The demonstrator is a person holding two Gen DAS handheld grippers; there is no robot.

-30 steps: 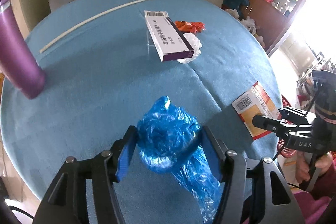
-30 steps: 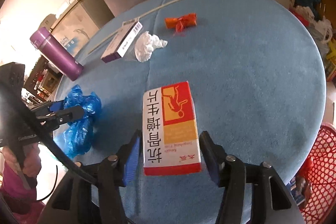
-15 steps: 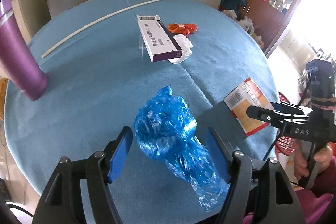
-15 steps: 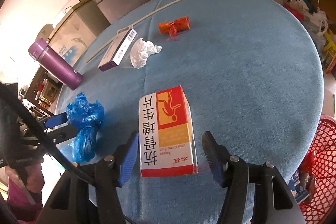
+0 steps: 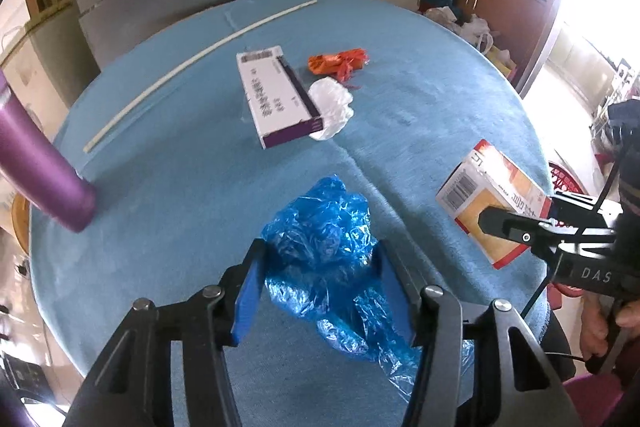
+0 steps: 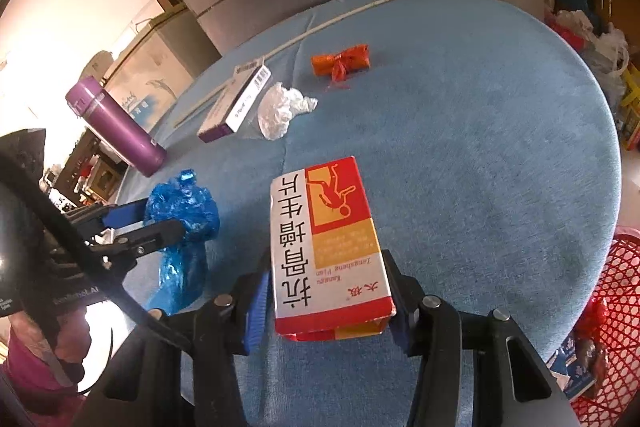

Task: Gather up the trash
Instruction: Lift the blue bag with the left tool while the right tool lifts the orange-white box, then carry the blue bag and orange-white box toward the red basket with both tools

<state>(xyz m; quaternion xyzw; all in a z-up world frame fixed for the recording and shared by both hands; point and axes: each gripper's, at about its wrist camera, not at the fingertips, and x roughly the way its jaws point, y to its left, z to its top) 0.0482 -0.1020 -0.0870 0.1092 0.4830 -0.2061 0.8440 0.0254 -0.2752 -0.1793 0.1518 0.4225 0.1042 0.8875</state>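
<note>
My left gripper (image 5: 320, 267) is shut on a crumpled blue plastic bag (image 5: 320, 227) and holds it over the near part of the round blue table (image 5: 420, 99). My right gripper (image 6: 326, 277) is shut on a red, white and yellow carton (image 6: 326, 239), lifted above the table's near right edge. The carton also shows in the left wrist view (image 5: 488, 203), and the bag shows in the right wrist view (image 6: 182, 211). A purple-and-white box (image 5: 276, 99), a white crumpled wad (image 5: 332, 103) and an orange wrapper (image 5: 338, 63) lie mid-table.
A purple bottle (image 6: 114, 127) stands at the table's left edge. A long white stick (image 5: 192, 59) lies across the far side. A red mesh basket (image 6: 612, 311) holding trash sits on the floor to the right. Cabinets and a fridge stand behind.
Both grippers have closed in on their items and lifted: the blue bag and the carton now hang off the table, and both views have pulled back.
</note>
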